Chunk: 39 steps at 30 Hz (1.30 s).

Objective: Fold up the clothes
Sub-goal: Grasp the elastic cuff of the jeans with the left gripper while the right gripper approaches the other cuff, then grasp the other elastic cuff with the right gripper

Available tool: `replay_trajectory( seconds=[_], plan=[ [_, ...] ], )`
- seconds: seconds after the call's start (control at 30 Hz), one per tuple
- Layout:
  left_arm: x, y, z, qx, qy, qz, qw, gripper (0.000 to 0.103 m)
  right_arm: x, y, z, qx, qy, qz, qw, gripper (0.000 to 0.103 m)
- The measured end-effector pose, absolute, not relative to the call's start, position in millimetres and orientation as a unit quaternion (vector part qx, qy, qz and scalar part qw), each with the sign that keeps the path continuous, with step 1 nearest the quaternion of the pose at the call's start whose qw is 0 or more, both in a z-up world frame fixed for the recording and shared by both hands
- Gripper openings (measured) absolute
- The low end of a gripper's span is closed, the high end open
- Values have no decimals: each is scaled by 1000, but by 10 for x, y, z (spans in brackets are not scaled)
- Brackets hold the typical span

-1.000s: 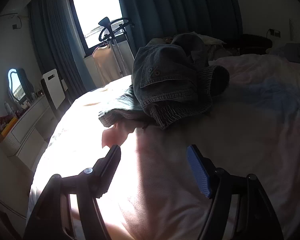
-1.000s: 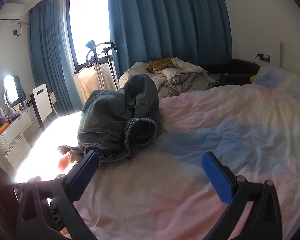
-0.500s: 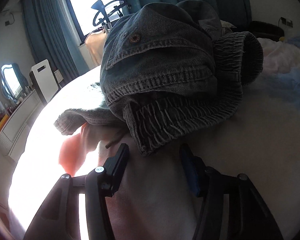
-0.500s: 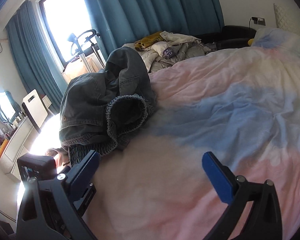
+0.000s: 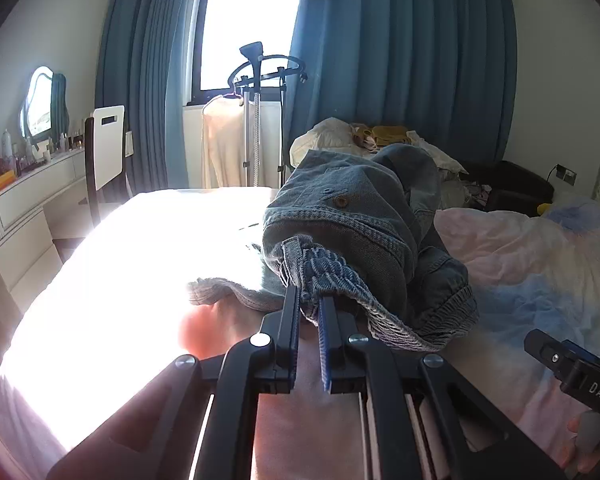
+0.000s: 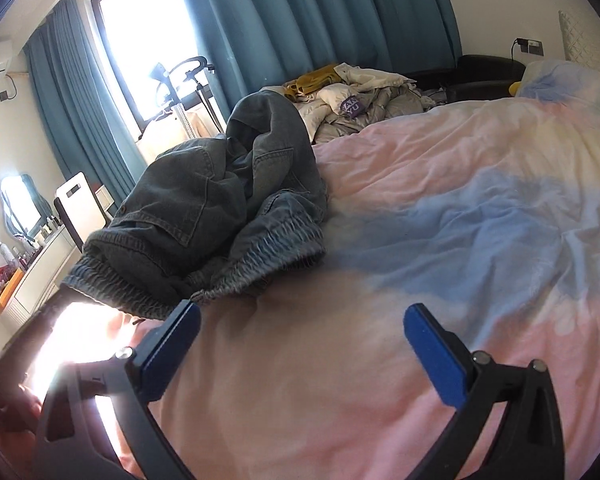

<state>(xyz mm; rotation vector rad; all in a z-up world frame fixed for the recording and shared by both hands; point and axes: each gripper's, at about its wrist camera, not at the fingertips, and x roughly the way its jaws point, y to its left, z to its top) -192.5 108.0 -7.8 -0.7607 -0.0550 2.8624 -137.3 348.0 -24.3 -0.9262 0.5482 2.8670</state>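
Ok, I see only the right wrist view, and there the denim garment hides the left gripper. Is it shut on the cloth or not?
Observer: Yes. In the left wrist view, the left gripper is shut on the elastic waistband of the denim garment.
Operator: Good. Is there more of the garment on the far side of that grip? My view is too bright there.
Observer: Yes. A pale grey flap of the garment lies flat on the sunlit bed, just left of the left gripper.
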Motion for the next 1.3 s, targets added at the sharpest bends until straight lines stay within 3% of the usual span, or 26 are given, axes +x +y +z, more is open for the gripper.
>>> replay_trajectory(
  seconds=[0.43,0.53,0.63,0.83,1.0,1.07,1.3],
  plan=[
    [-1016,-143,250,-272,-88,956,60,7,-1320,2806,-312,-352,89,931,-38,97],
    [-945,-304,188,-270,-105,955,54,7,-1348,2649,-444,-365,79,926,-48,95],
    [-971,-402,96,-278,-135,950,53,7,-1418,2566,-537,-376,69,923,-45,87],
    [-1038,-496,21,-280,-147,947,57,7,-1586,2446,-715,-394,57,917,-34,86],
    [-1154,-559,-30,-285,-159,944,55,7,-1810,2562,-846,-397,92,913,-21,75],
    [-1189,-594,-54,-286,-164,942,53,7,-1859,2625,-844,-385,104,917,-12,63],
    [-1267,-677,-183,-298,-172,938,43,7,-1925,2818,-735,-322,149,935,2,50]
  ],
)
